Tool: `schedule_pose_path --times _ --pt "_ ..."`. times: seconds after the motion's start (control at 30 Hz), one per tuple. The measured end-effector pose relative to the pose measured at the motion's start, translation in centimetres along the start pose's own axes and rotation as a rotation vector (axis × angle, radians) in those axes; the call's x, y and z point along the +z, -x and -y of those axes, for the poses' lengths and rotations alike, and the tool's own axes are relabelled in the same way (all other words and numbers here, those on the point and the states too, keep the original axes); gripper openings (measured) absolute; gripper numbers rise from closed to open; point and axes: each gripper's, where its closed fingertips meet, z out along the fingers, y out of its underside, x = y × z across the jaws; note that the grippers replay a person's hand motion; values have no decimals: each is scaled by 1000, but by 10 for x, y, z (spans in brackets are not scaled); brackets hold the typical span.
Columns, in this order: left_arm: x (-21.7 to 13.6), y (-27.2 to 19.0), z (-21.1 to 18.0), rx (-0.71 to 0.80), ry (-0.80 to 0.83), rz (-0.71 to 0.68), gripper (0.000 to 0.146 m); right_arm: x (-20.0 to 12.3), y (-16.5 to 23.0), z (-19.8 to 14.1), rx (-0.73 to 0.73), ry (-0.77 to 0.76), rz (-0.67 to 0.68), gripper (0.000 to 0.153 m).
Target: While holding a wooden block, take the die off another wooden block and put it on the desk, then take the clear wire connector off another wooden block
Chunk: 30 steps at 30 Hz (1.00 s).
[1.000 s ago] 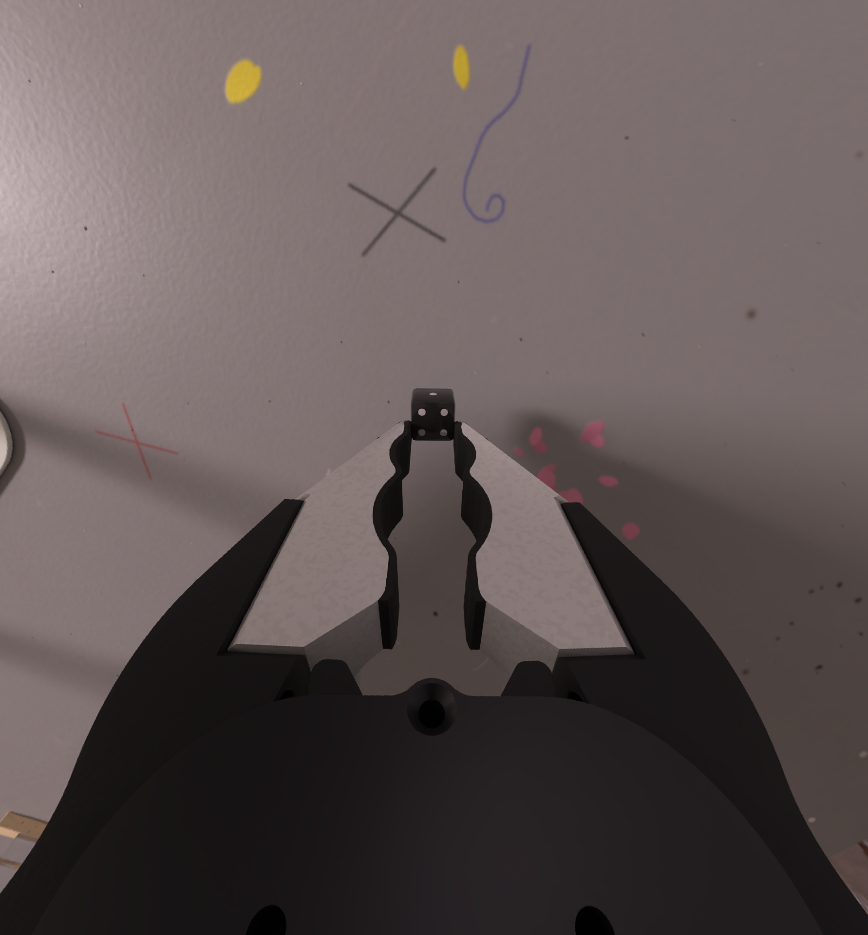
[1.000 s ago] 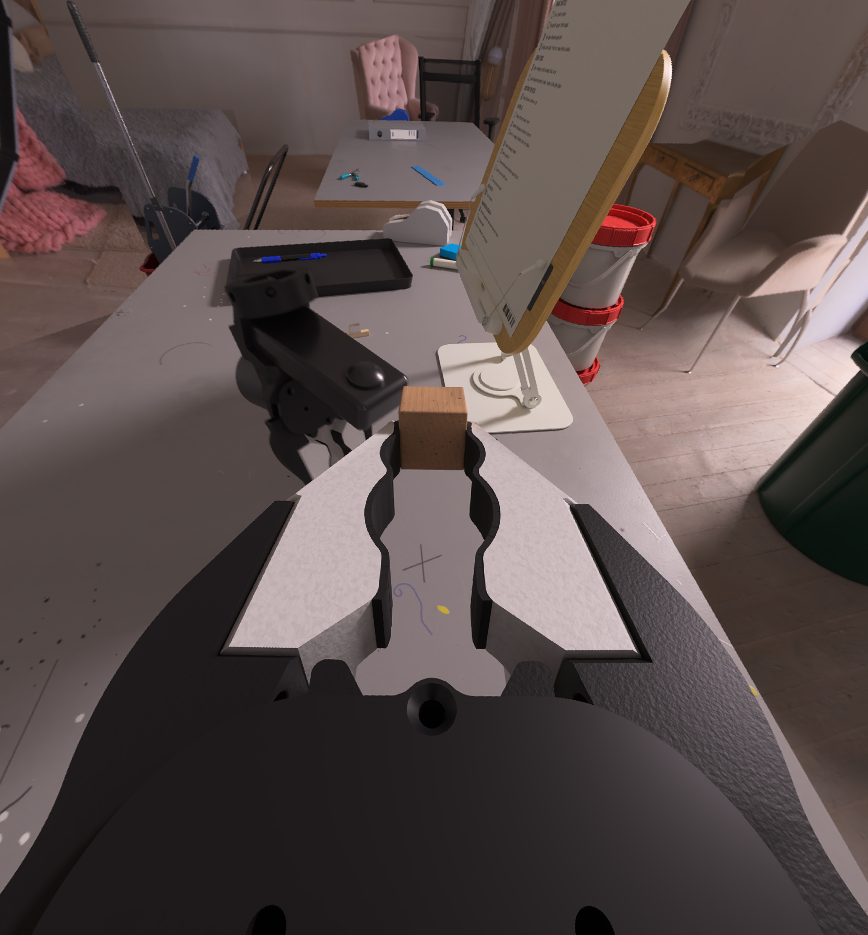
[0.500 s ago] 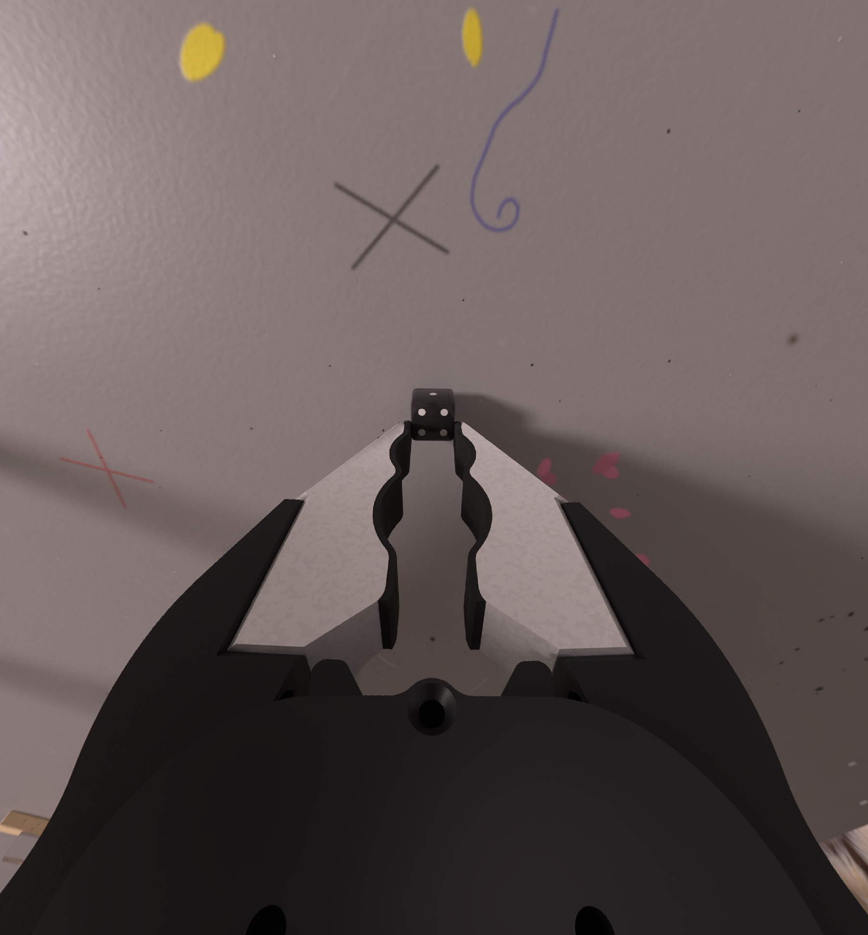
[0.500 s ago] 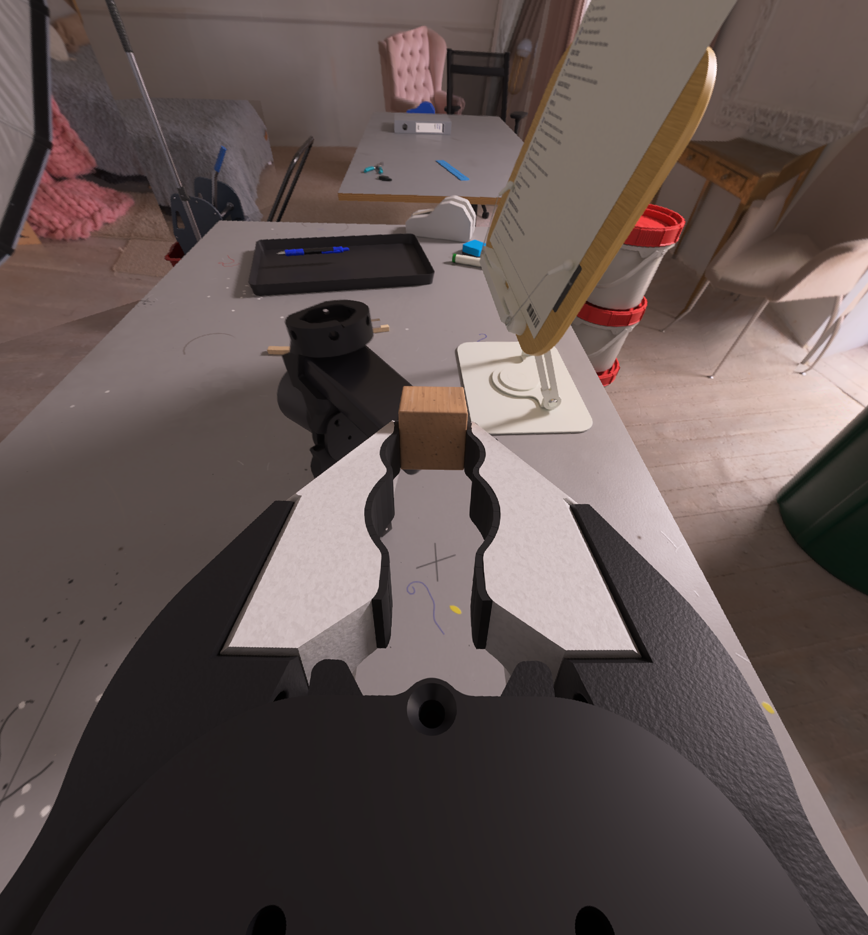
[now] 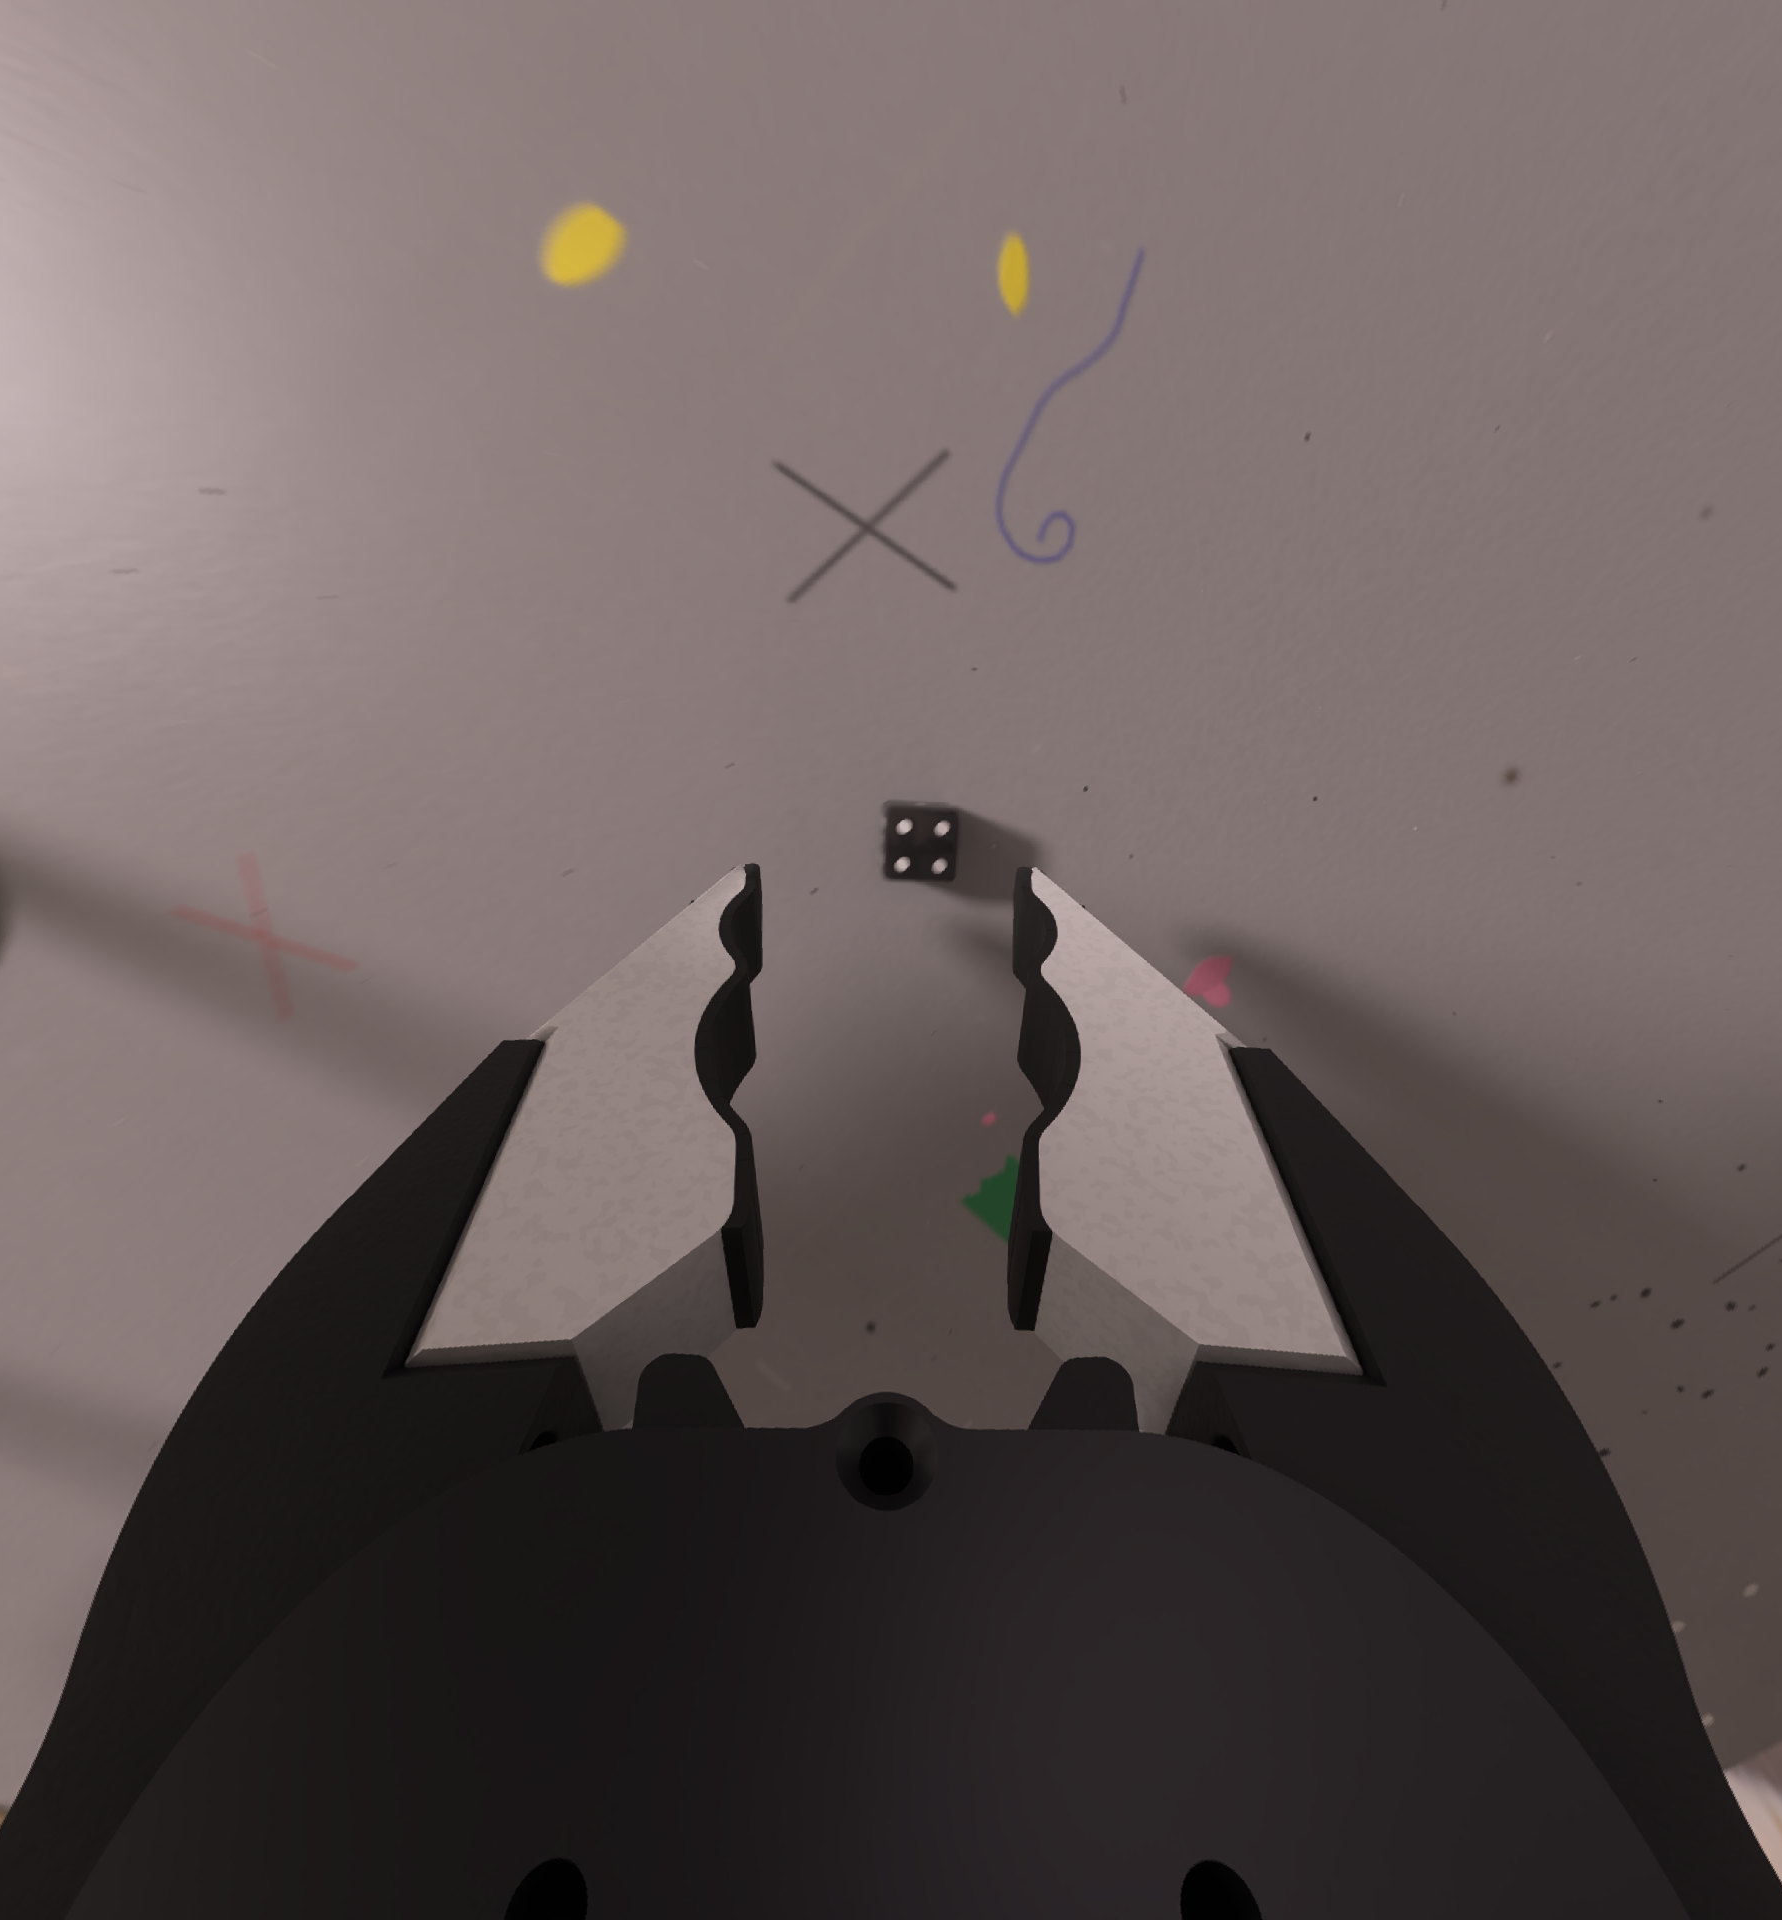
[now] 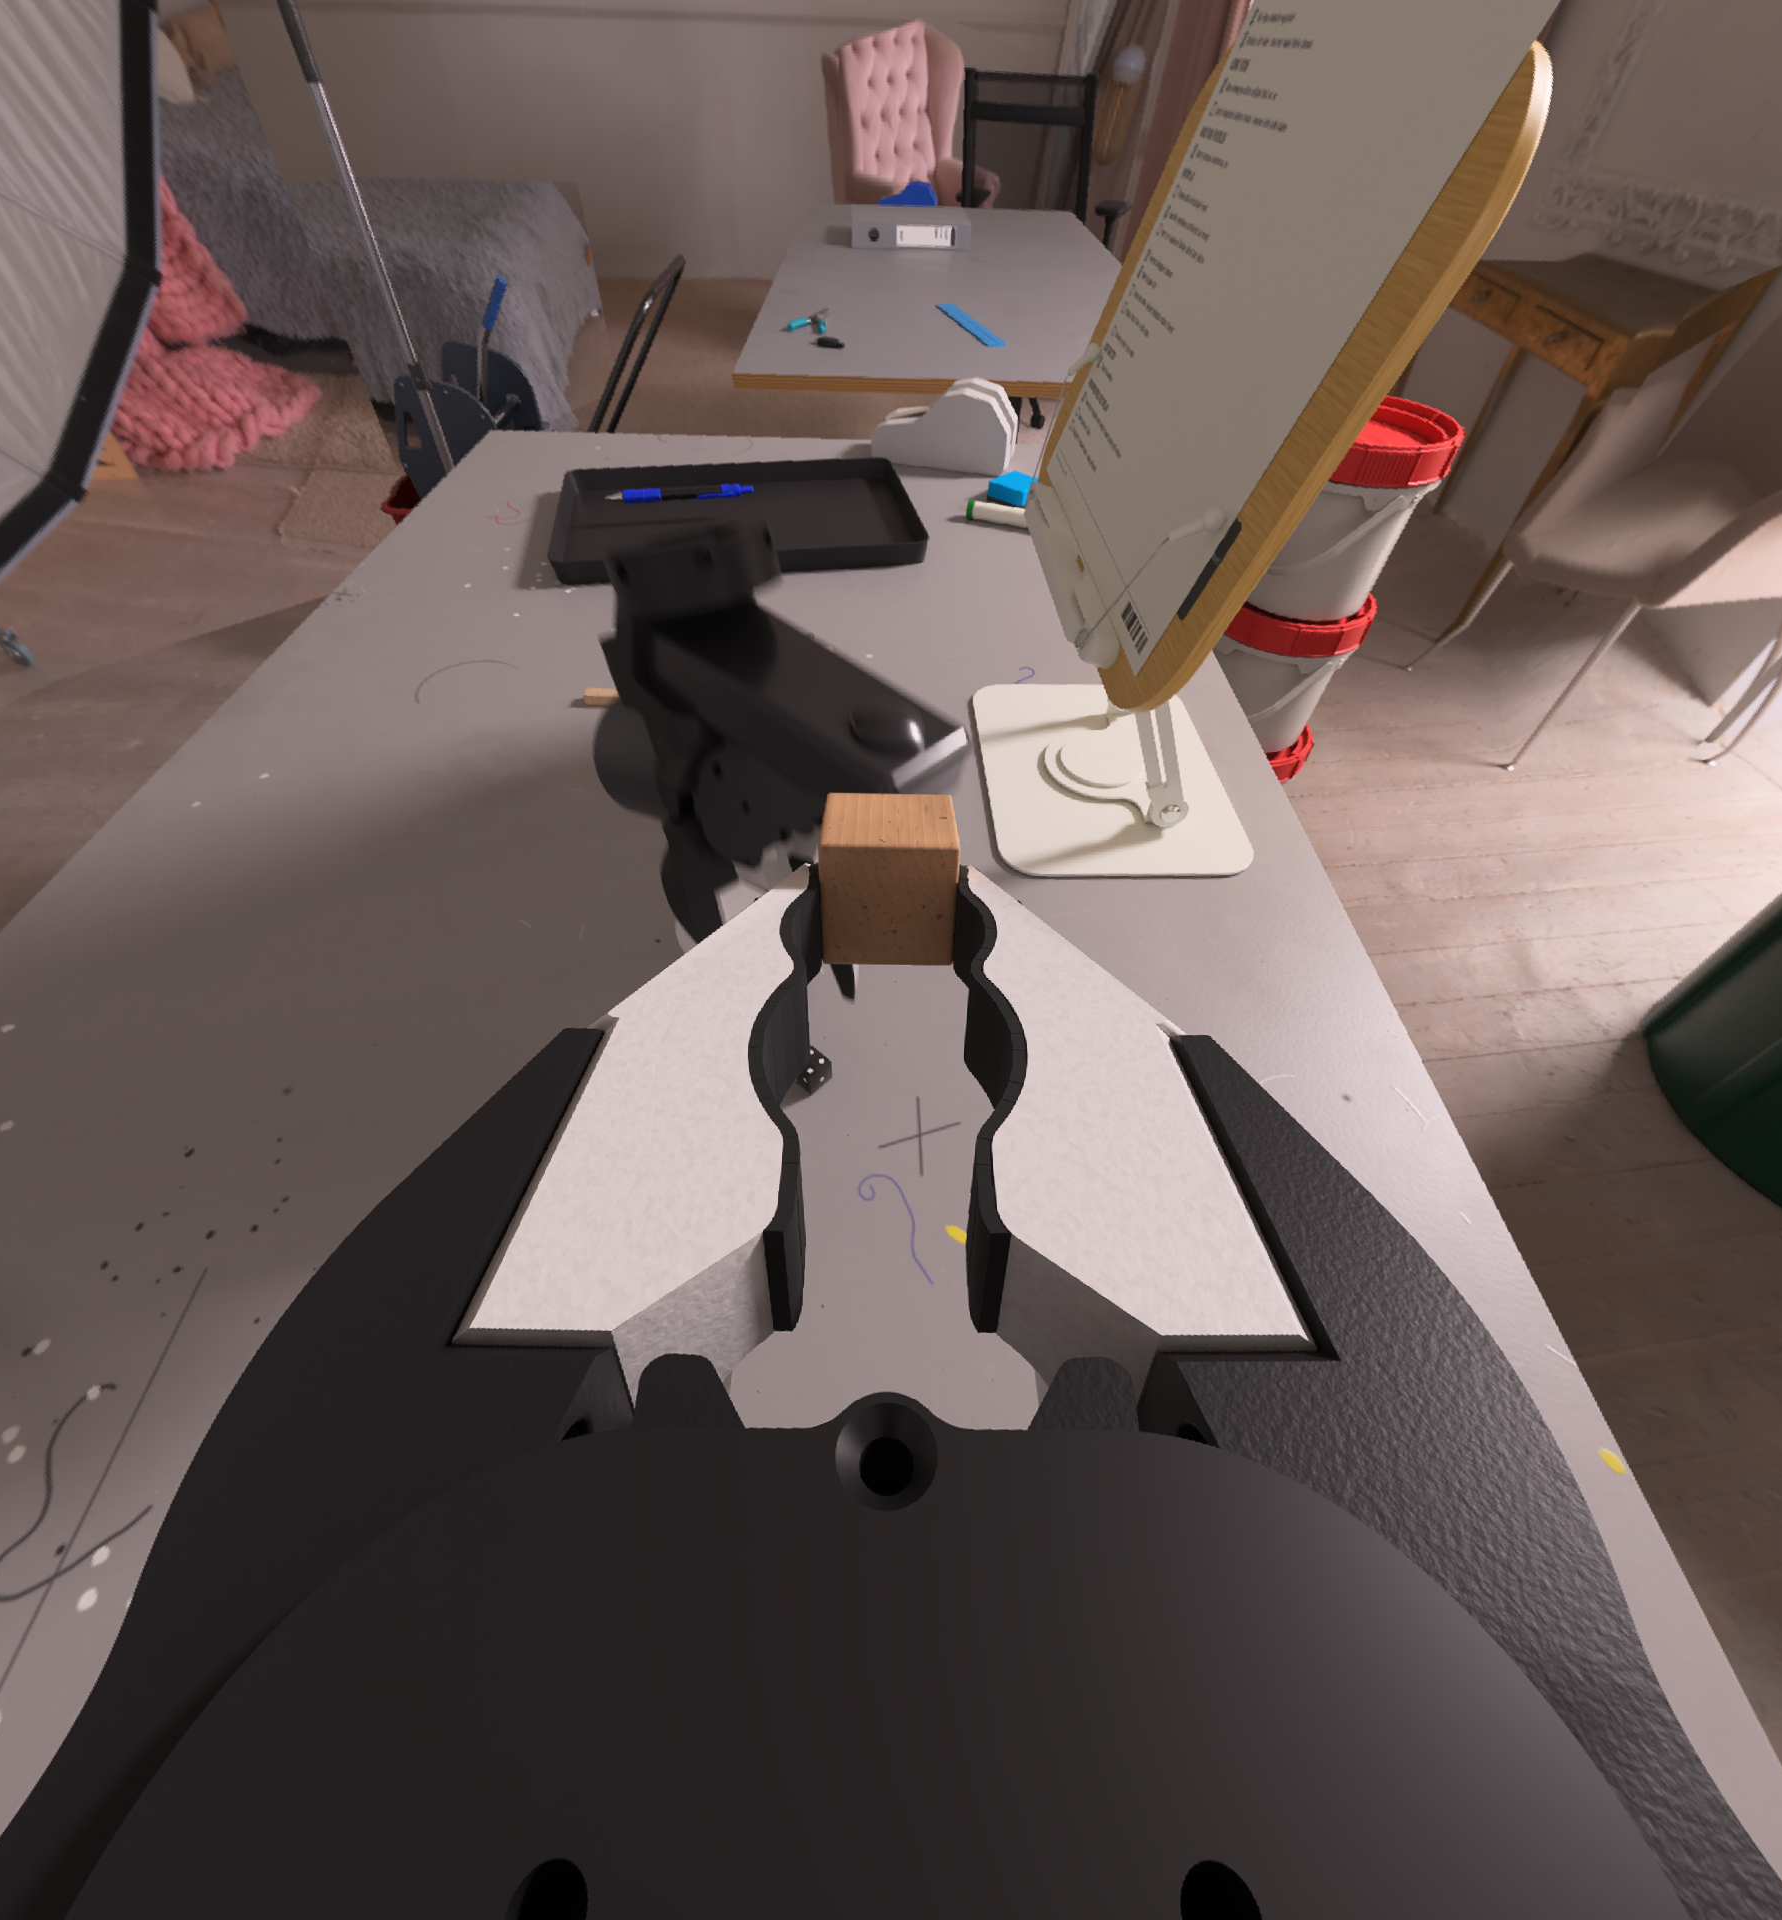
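A small black die (image 5: 920, 843) with white pips lies on the grey desk (image 5: 347, 520), just past my left gripper's tips. My left gripper (image 5: 887, 883) is open and empty, pointing down at the desk. My right gripper (image 6: 888, 883) is shut on a wooden block (image 6: 889, 878) and holds it above the desk. In the right wrist view the die (image 6: 814, 1070) shows on the desk between the fingers, and the left gripper (image 6: 741, 727) hovers behind the block, blurred. The clear wire connector is not in view.
A black tray (image 6: 741, 509) with a blue pen stands farther along the desk. A tilted board on a white stand (image 6: 1105, 779) is at the right. A small wooden piece (image 6: 599, 696) lies by the left gripper. The desk's right edge (image 6: 1438, 1091) is near.
My left gripper has opened and let go of the die, which now lies on the desk. The left gripper has pulled back and up. My right gripper still holds the block.
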Motion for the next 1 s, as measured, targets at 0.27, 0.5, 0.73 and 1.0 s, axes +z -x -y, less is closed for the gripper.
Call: schedule_pose_path --times 0.27,0.5,0.73,1.0 --pt "-141 75 -49 -123 -179 288 57 -10 -13 -2 26 -21 -40 24" --pt "-221 175 -180 -501 -84 454 61 -7 -27 -10 75 0 -82 24" --pt "-179 242 -257 -833 -123 356 57 10 -28 -20 70 68 -82 24" --pt "-125 279 -270 -994 -132 190 59 23 -40 -46 28 221 -142 24"
